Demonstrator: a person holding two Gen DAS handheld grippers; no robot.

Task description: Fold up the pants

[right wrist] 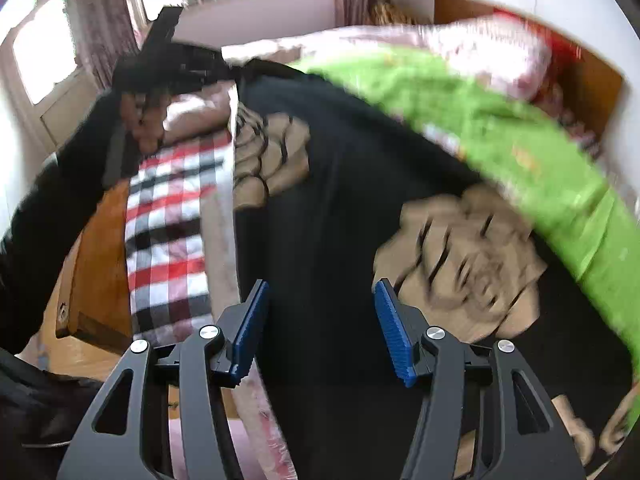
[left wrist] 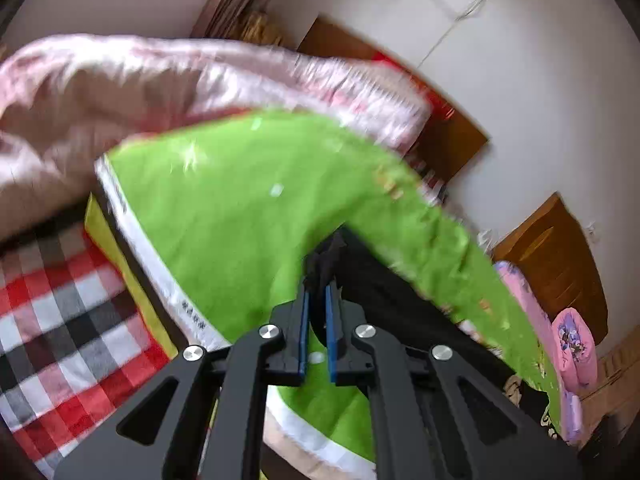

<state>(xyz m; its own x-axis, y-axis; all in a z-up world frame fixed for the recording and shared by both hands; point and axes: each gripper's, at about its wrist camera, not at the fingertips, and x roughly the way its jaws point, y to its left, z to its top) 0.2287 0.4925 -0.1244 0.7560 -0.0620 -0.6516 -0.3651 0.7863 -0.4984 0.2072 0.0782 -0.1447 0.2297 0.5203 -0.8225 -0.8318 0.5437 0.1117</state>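
Pants (right wrist: 340, 200), black with big tan printed patches, lie spread across the green sheet (left wrist: 240, 216) on the bed, and from my right camera they fill most of the view. My left gripper (left wrist: 317, 280) has its blue pads pressed together on a bunched fold of the black cloth, which sticks up beyond the fingertips and trails off to the right over the sheet. My right gripper (right wrist: 320, 292) stands spread above the pants, with black cloth showing in the gap but neither pad pressing on it, so it holds nothing. In the right view I can see my left hand (right wrist: 144, 120) at the upper left, wrapped around the handle of the other tool, near the far end of the pants. A red, white and black checked blanket (left wrist: 60, 304) lies beside the sheet, and a pink quilt (left wrist: 120, 80) is heaped at the far side of the bed. Both views are smeared, so I cannot make out fine detail.
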